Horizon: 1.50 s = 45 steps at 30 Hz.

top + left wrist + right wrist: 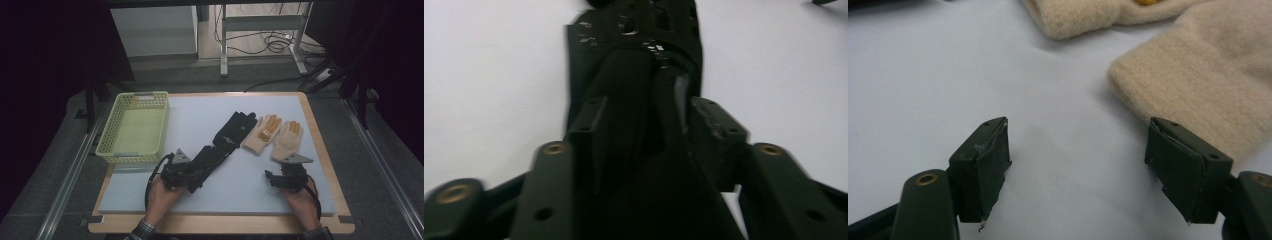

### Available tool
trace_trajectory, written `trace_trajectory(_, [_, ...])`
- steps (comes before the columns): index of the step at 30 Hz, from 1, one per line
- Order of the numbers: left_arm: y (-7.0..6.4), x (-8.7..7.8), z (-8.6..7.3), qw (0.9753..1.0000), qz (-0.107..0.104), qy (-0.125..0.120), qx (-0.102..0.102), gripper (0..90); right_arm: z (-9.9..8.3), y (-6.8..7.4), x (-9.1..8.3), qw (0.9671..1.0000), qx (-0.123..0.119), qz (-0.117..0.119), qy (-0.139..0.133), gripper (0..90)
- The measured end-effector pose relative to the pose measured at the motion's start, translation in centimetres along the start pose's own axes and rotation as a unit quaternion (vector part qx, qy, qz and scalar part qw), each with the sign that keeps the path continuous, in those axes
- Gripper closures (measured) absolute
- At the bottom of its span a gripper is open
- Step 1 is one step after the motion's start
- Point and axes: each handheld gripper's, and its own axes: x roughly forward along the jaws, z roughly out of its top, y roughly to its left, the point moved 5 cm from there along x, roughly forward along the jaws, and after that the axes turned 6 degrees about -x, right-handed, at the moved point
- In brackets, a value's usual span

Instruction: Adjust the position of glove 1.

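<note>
- On the desk (210, 200), a white mat carried two black gloves laid end to end and two cream gloves side by side; a yellow basket (134, 128) stood at the left edge, with nothing visible inside.
- Left gripper (176, 172): fingers (591, 135) clenched on the cuff end of the near black glove (206, 161), which lay flat on the mat, its far end touching the far black glove (234, 128).
- Right gripper (282, 180): fingers (982, 165) spread apart, holding nothing, hovering just short of the cuff of the right cream glove (287, 140); the left cream glove (261, 134) lay just beside it.
- Step in hand, as judged: grasp made on the black glove, lift not yet begun.
- Next move would call for lifting the glove clear of its partner and carrying it leftward over the basket rim before releasing.
- Right gripper would need to advance onto the cream cuff and close.
</note>
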Motion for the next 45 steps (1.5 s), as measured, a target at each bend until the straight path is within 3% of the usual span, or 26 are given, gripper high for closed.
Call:
trace_trajectory(3, [0.8,-1.5,-0.1,0.9999,0.006,-0.011,-0.009,51.0,0.0,0.0,0.0,1.0000,0.000,0.000,0.000,25.2])
trace_trajectory(7, [1.9,-2.3,-1.1,0.9994,0.023,-0.009,-0.022,62.5,0.0,0.0,0.0,1.0000,0.000,0.000,0.000,25.2])
trace_trajectory(10, [2.6,-2.8,-2.0,0.9988,0.022,-0.018,-0.040,66.9,0.0,0.0,0.0,1.0000,0.000,0.000,-0.001,25.2])
trace_trajectory(12, [2.9,-2.8,-2.4,0.9985,0.023,-0.013,-0.048,68.4,0.0,0.0,0.0,1.0000,0.000,0.000,0.000,25.2])
trace_trajectory(14, [3.4,-2.3,-3.2,0.9983,0.040,0.000,-0.044,70.3,0.0,0.0,0.0,1.0000,0.000,0.000,0.000,25.2])
trace_trajectory(15, [4.1,-1.9,-3.8,0.9977,0.044,0.005,-0.052,70.9,0.0,0.0,0.0,1.0000,0.000,0.000,0.000,25.2])
trace_trajectory(22, [5.4,-1.6,-4.4,0.9963,0.058,-0.001,-0.063,74.7,0.0,0.0,0.0,1.0000,0.000,0.000,-0.001,25.2])
trace_trajectory(29, [4.0,-1.5,-4.6,0.9979,0.038,0.005,-0.053,75.9,0.0,0.0,0.0,1.0000,0.000,0.000,0.000,25.2])
trace_trajectory(36, [1.4,-1.7,-5.2,0.9991,0.007,0.005,-0.040,75.9,0.0,0.0,0.0,1.0000,0.000,0.000,0.000,25.2])
trace_trajectory(39, [-0.1,-1.8,-5.3,0.9991,-0.021,0.008,-0.035,75.2,0.0,0.0,0.0,1.0000,0.000,0.000,0.000,25.3])
trace_trajectory(45, [-1.0,-1.8,-5.1,0.9994,-0.025,0.015,-0.021,71.5,0.0,0.0,0.0,1.0000,0.000,0.000,0.000,25.2])
